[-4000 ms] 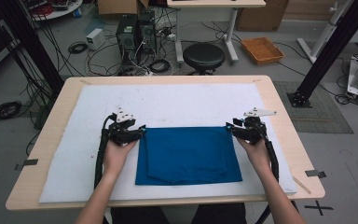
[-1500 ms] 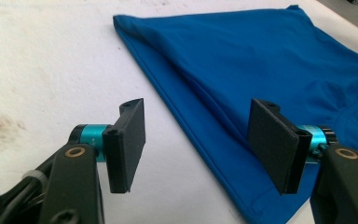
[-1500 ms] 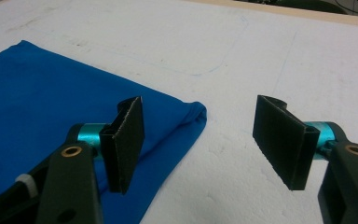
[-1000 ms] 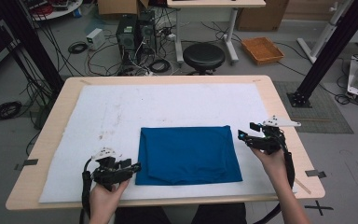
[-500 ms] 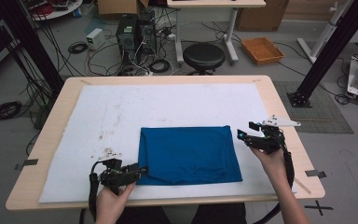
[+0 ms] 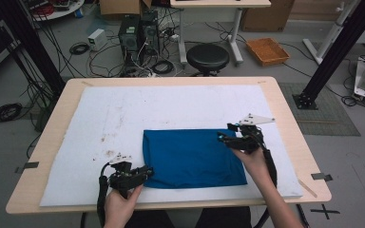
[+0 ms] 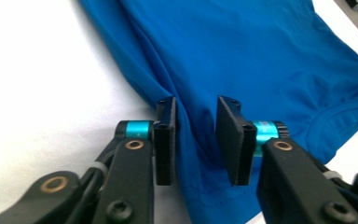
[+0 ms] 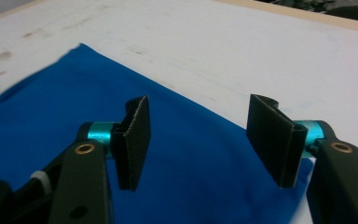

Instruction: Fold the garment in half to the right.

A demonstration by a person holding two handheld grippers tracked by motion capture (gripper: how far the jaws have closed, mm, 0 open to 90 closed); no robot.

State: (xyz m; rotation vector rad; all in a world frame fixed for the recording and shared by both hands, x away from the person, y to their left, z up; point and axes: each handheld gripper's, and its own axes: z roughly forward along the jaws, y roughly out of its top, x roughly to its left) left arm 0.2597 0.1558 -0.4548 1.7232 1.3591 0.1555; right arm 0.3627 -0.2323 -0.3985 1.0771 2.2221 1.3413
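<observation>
Grey floor [image 6: 38, 57] (cables [image 6: 4, 112] everywhere)

The right tool [image 8: 198, 140] hovered with jaws apart, closing, over the blue cloth's [image 8: 65, 107] three o'clock edge on the white worktop [image 8: 242, 51].

A light wooden counter [image 6: 285, 111] carries a white mat [image 6: 180, 107] that covers nearly its whole top, leaving a bare wood border. A folded blue garment [image 6: 192, 159] lies flat on the mat, right of centre towards the near edge, and brownish stains mark the mat's left half.
</observation>
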